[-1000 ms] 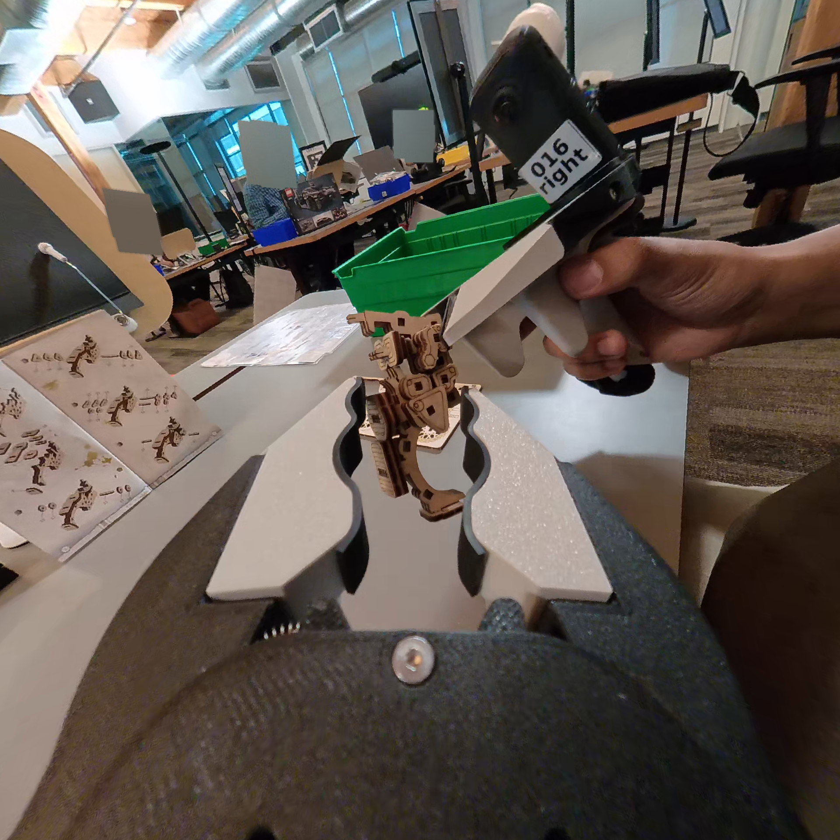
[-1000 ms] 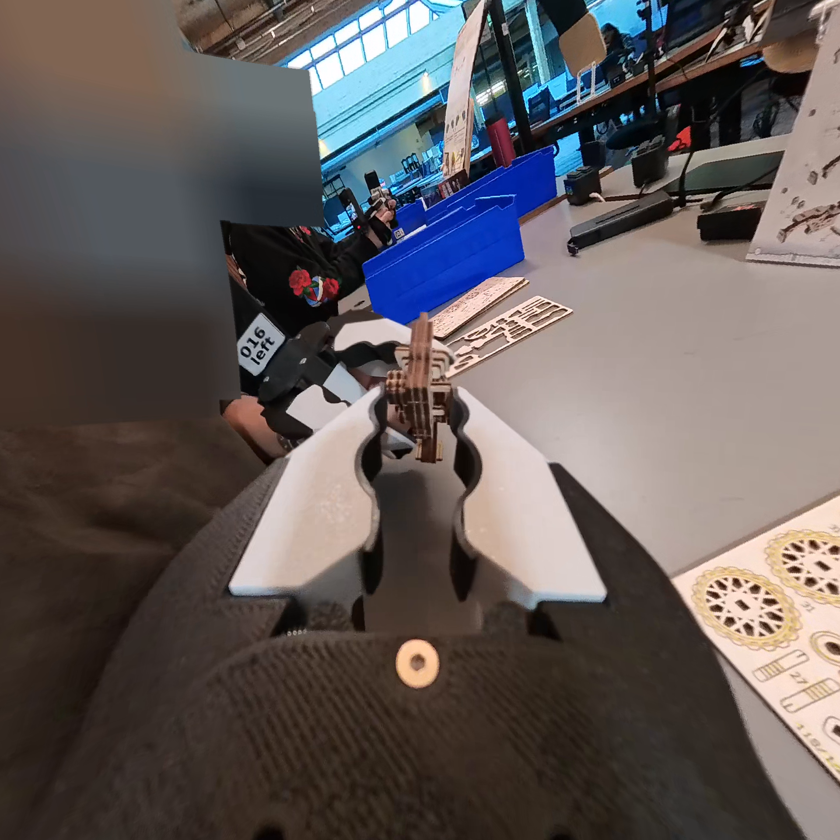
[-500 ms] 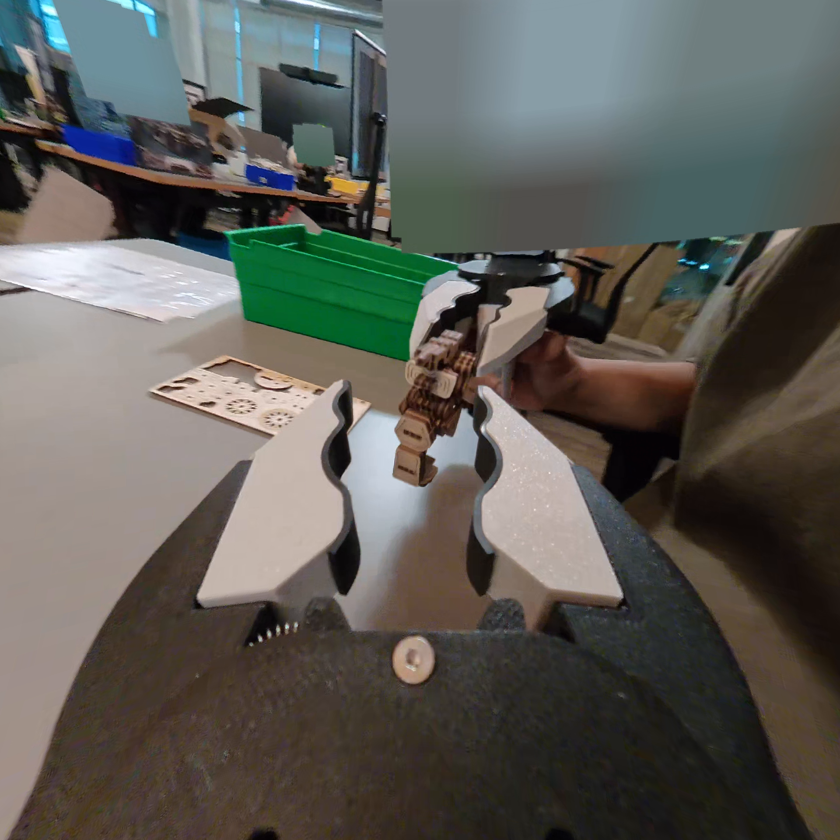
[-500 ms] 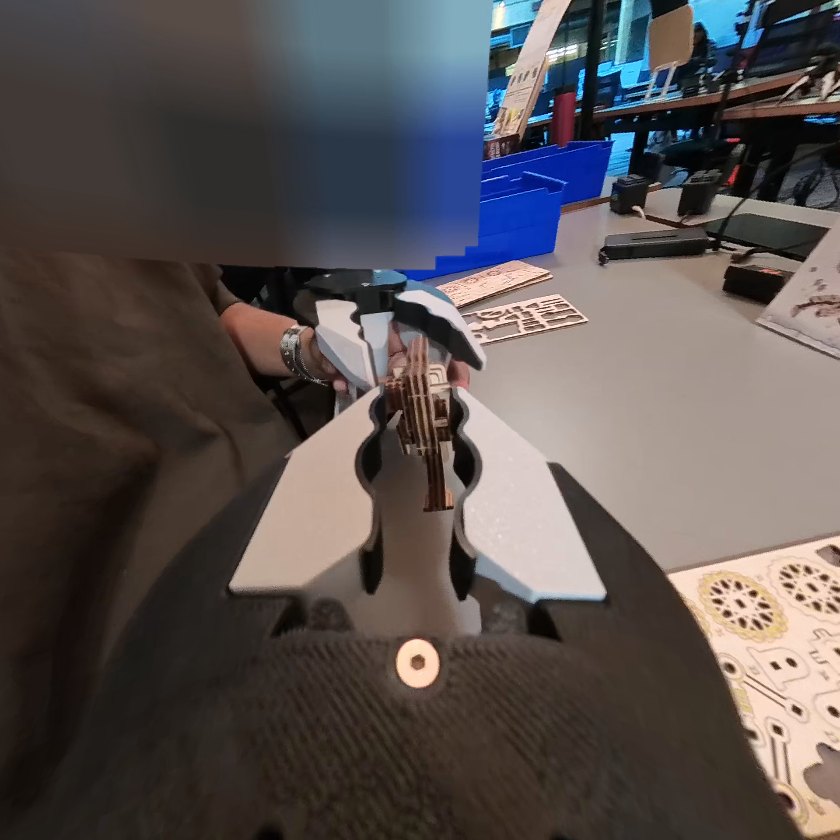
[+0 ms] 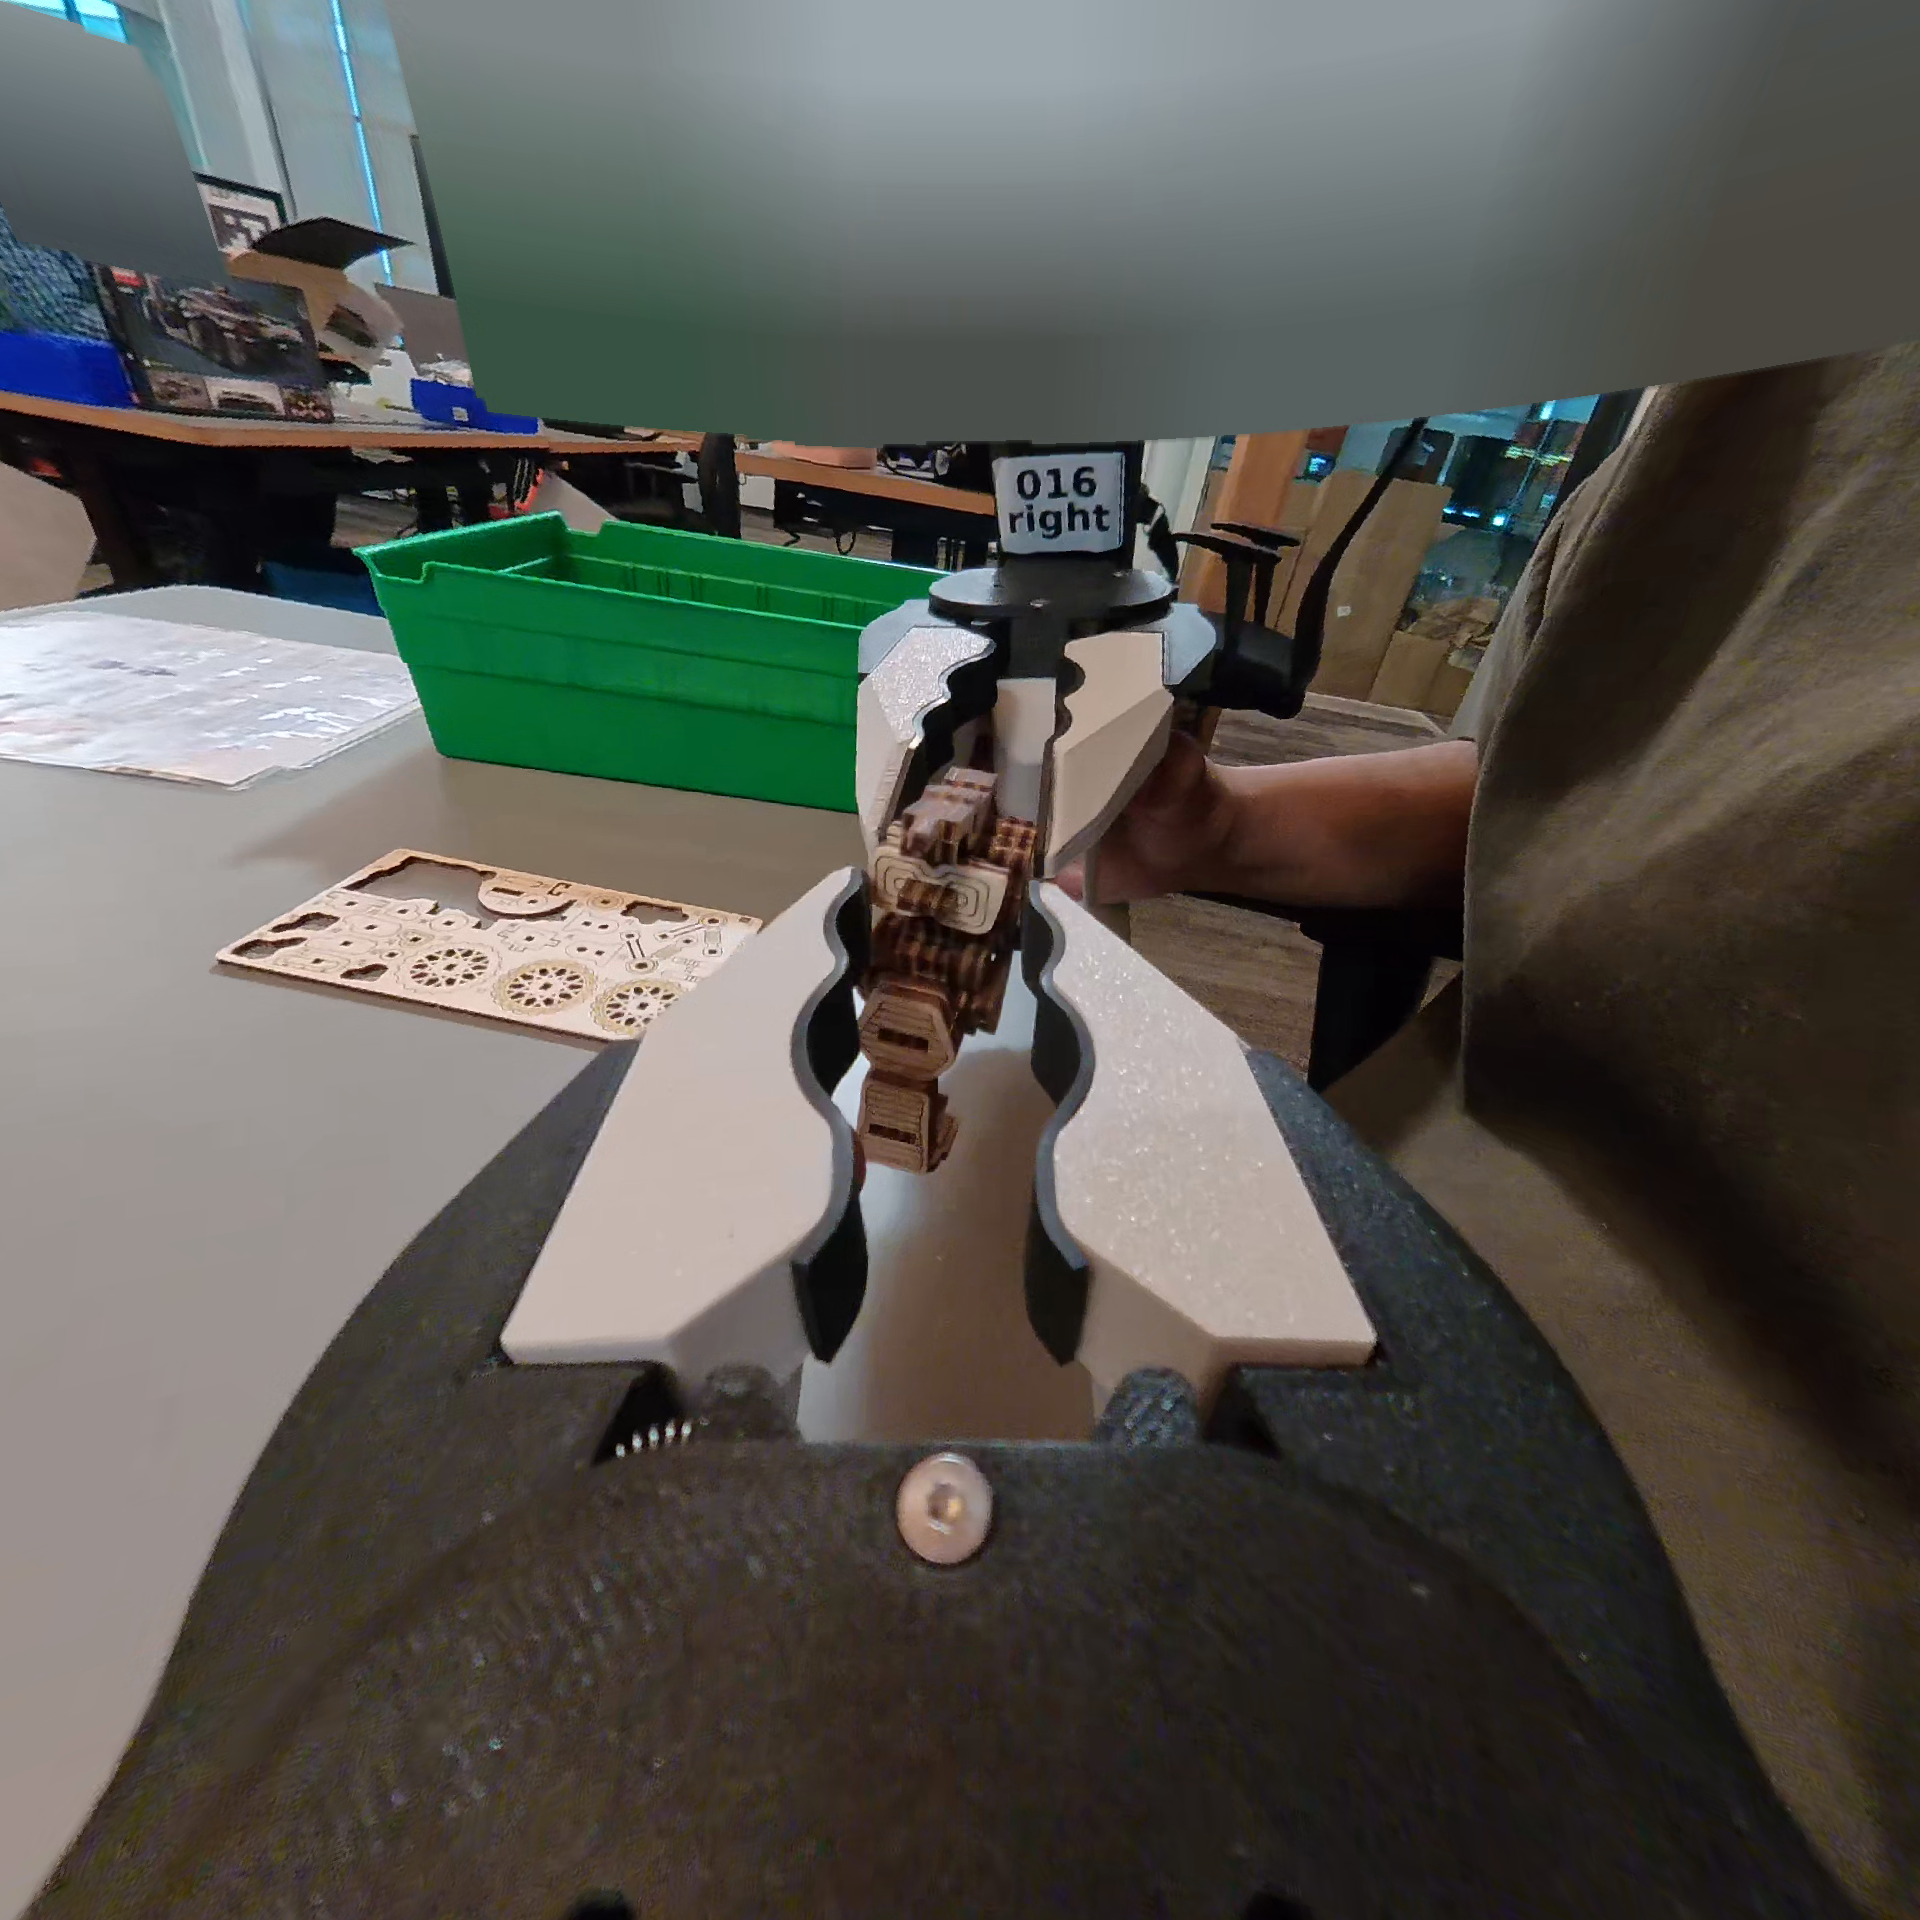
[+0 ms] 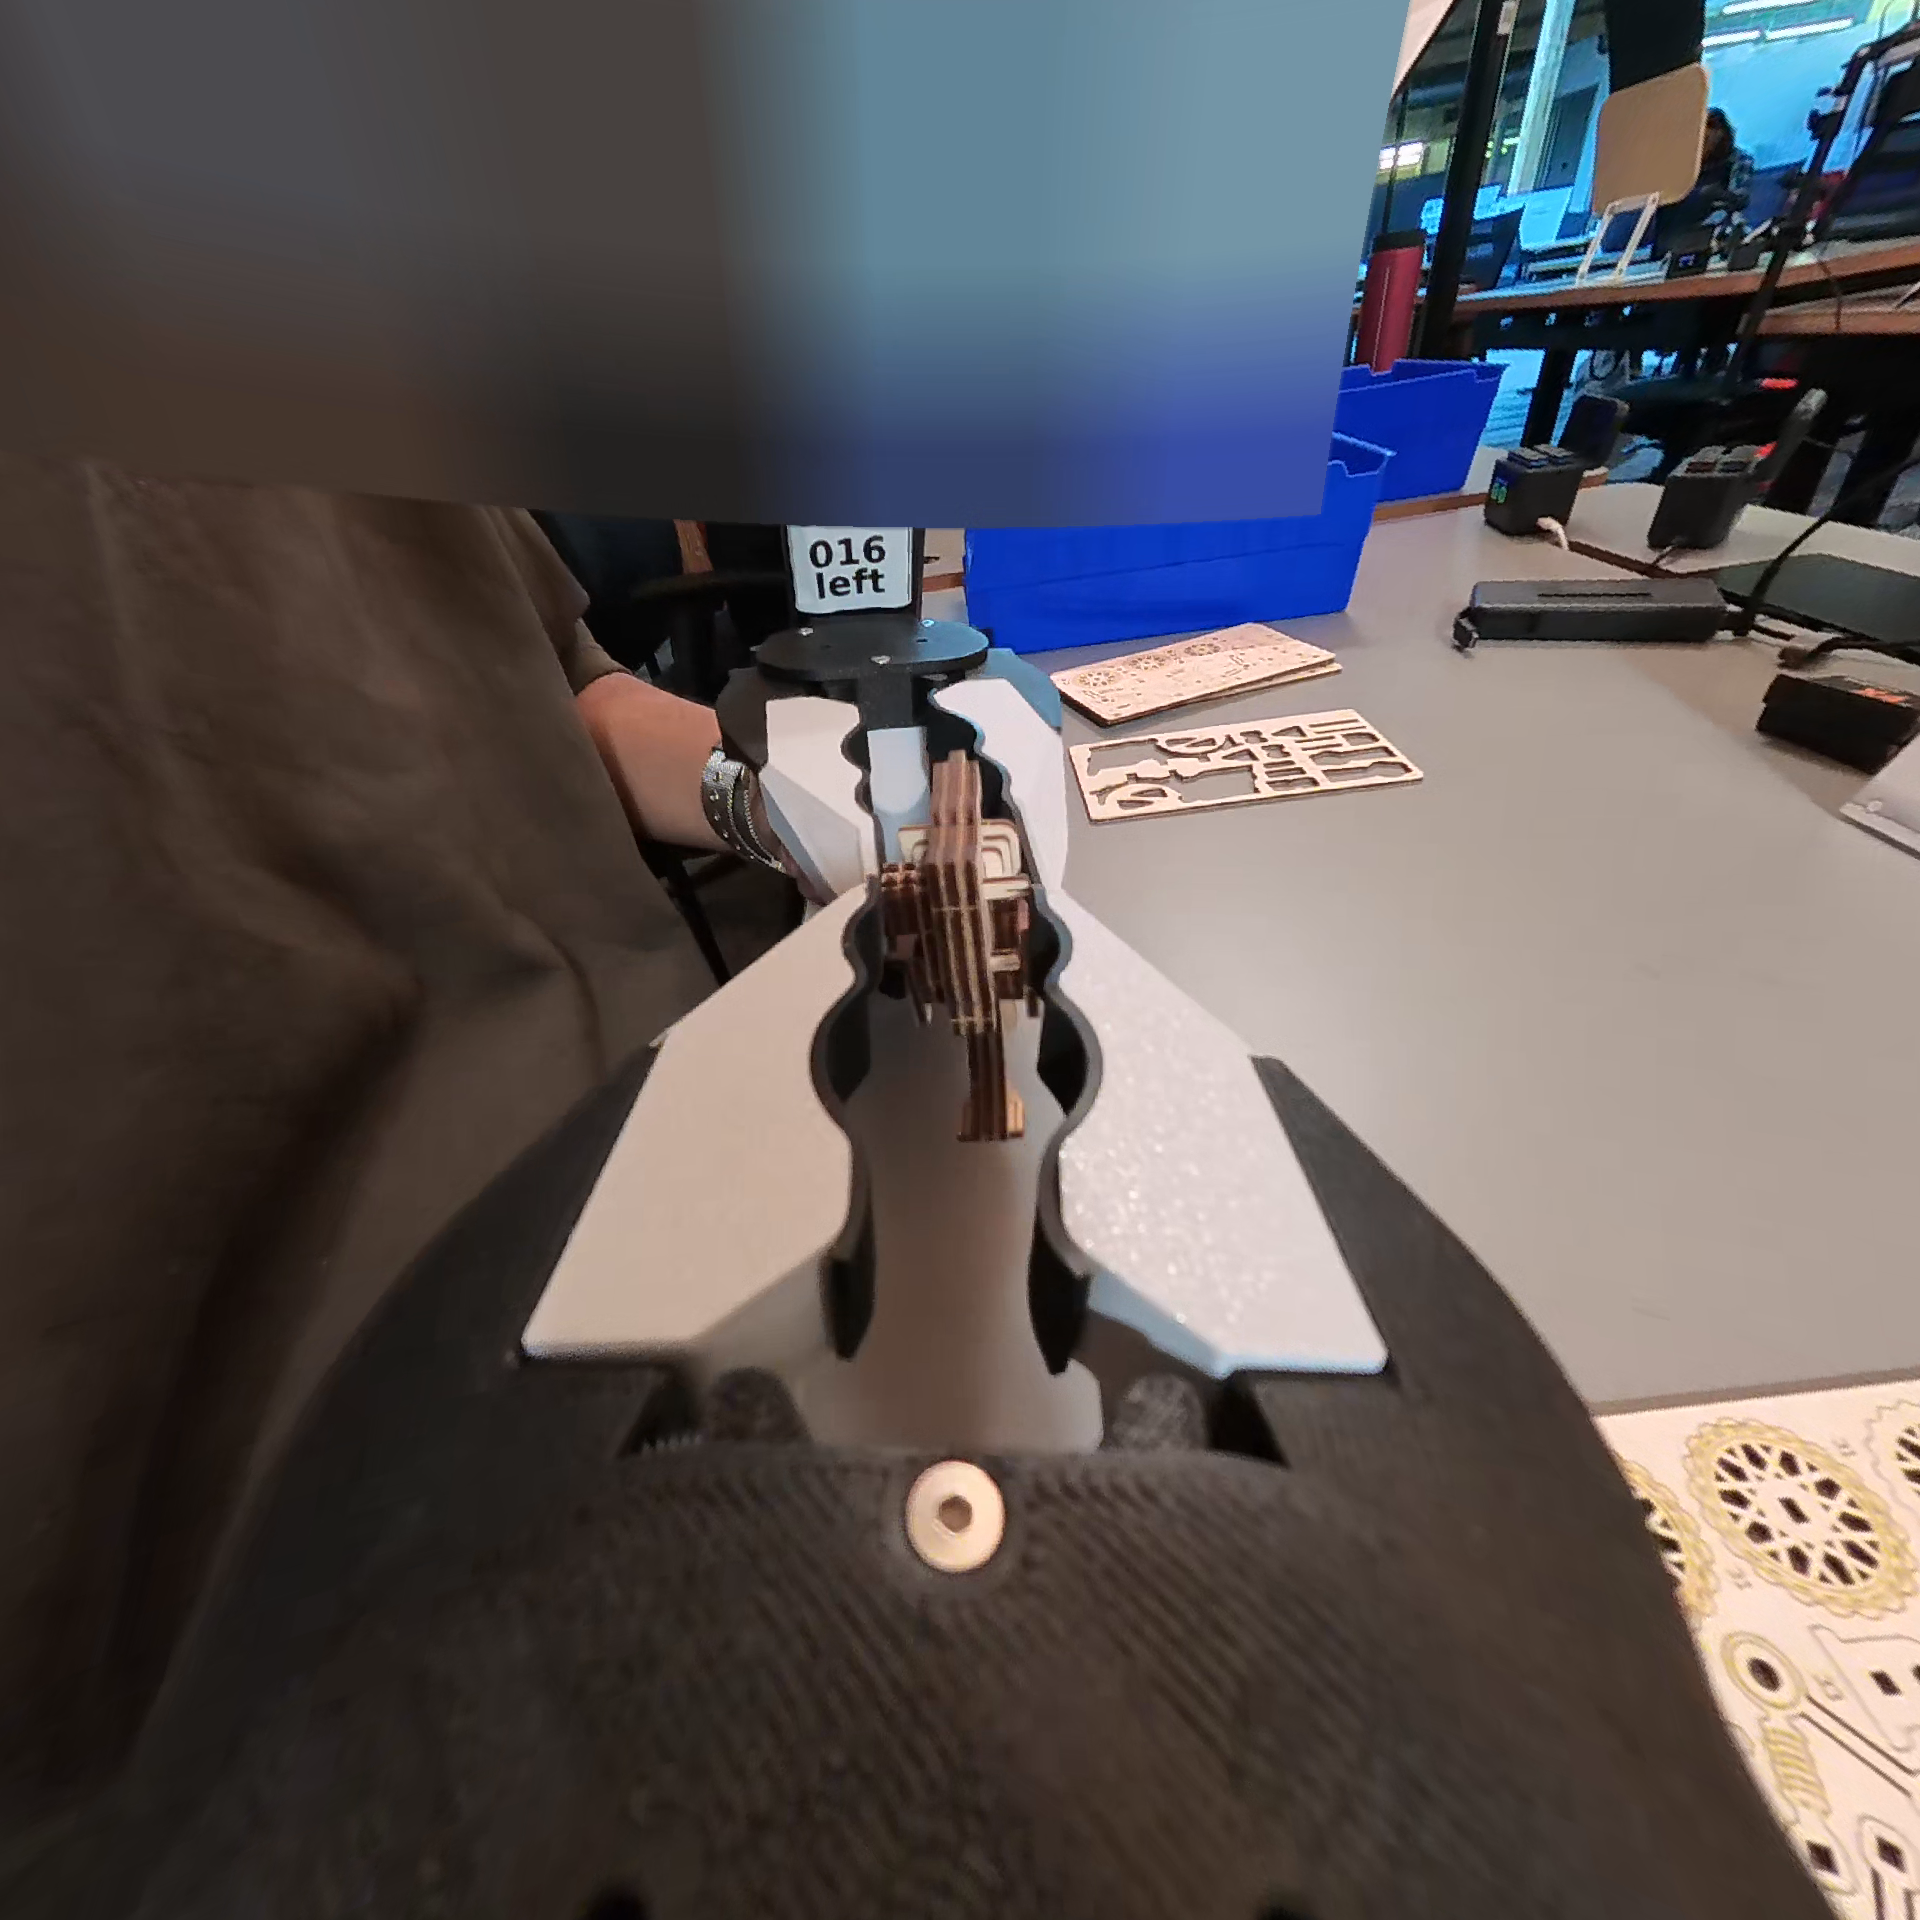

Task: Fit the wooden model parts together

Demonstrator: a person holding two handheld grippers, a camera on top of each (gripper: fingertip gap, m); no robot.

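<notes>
A small brown wooden model [image 5: 935, 997] of layered laser-cut parts hangs above the grey table [image 5: 208, 1143], with a leg pointing down. My left gripper [image 5: 943, 894] has its fingertips closed against the model's sides. My right gripper [image 5: 971, 821] faces it head-on and grips the model's upper part from the far side. In the right wrist view my right gripper [image 6: 951, 904] is shut on the model [image 6: 971, 956], and the left gripper [image 6: 940, 862] clamps it from behind. A person's hands hold both grippers.
A green bin [image 5: 623, 665] stands behind a wooden parts sheet [image 5: 488, 956], with a paper sheet [image 5: 156, 686] at far left. In the right wrist view are a blue bin [image 6: 1164, 571], two parts sheets [image 6: 1247, 764], a black power pack [image 6: 1590, 608] and a printed sheet [image 6: 1787, 1538]. My two grippers' fingertips are within a few centimetres of each other.
Both grippers have swung round to face each other head-on. The left gripper's jaws have narrowed from wide apart onto the model. The right gripper has kept its hold.
</notes>
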